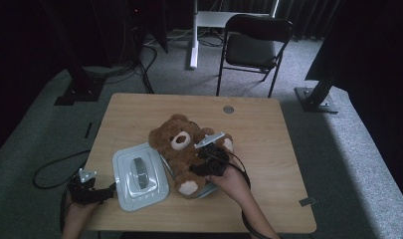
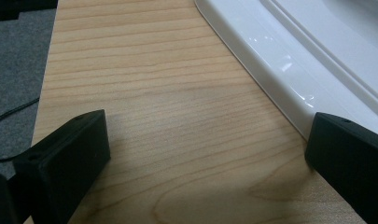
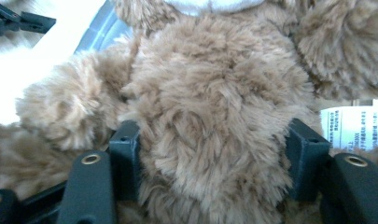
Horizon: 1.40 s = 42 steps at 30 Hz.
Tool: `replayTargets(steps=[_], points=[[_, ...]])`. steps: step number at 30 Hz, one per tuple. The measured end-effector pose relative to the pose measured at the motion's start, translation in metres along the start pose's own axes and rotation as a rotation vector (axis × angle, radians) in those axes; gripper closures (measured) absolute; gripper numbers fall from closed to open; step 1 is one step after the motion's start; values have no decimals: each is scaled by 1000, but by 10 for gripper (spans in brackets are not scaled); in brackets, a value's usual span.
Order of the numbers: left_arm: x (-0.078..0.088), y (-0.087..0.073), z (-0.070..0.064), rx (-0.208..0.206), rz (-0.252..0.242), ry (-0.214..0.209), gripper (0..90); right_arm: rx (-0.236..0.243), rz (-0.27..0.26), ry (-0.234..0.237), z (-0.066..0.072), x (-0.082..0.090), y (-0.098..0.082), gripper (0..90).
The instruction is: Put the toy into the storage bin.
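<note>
Centre frame: teddy bear (image 1: pixel 184 152) lies in the container (image 1: pixel 207 190); right gripper (image 3: pixel 214 168) straddles it, grip uncertain. Lid (image 1: pixel 139 175) remains off; left gripper (image 2: pixel 205 154) open, empty.

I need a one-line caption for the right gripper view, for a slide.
The right gripper straddles the brown teddy bear's furry belly, its white label visible beside.

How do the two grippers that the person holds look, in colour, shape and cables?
Both are black. The left gripper and the right gripper each carry a grey three-cornered plate on top. A black cable trails from each: one loops over the floor at the left, the other curves beside the right forearm. In the gripper views the fingers are blocky black pads, and the right gripper's arms bear brass-coloured eyelets. No sleeves show on the forearms.
</note>
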<state>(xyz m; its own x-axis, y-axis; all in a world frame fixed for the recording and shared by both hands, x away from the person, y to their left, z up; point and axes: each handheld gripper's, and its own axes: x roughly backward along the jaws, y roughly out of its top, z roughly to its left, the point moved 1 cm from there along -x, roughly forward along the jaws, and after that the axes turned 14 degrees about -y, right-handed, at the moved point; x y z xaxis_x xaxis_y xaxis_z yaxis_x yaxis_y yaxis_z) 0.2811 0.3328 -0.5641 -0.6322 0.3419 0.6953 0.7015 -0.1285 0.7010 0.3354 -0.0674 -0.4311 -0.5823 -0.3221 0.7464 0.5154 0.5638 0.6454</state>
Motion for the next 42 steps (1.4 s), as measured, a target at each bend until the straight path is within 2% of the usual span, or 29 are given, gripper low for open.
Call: replayTargets(steps=[6, 11, 12, 17, 19, 22, 26, 28, 36, 42], points=[[0, 0, 0, 0, 2, 0, 5, -1, -17, -2, 0, 7, 3, 342], [0, 0, 0, 1, 3, -1, 5, -39, -67, -6, -3, 17, 7, 322], [0, 0, 0, 3, 1, -1, 5, -67, -112, 11, -7, 28, 14, 316], [0, 0, 0, 0, 2, 0, 5, -107, -175, -4, -19, 46, 34, 304], [0, 0, 0, -1, 4, 0, 5, -116, -192, -11, -23, 51, 43, 303], [0, 0, 0, 0, 0, 0, 5, -131, -201, 13, -28, 53, 54, 300], [0, 0, 0, 0, 0, 0, 5, -170, -217, 42, -31, 49, 67, 295], [0, 0, 0, 0, 0, 0, 5, -183, -218, 71, -30, 43, 71, 282], [0, 0, 0, 0, -1, 0, 5, -178, -156, 81, -20, 11, 88, 235], [0, 0, 0, -3, 2, -1, 5, -182, -143, 81, -14, -4, 97, 205]])
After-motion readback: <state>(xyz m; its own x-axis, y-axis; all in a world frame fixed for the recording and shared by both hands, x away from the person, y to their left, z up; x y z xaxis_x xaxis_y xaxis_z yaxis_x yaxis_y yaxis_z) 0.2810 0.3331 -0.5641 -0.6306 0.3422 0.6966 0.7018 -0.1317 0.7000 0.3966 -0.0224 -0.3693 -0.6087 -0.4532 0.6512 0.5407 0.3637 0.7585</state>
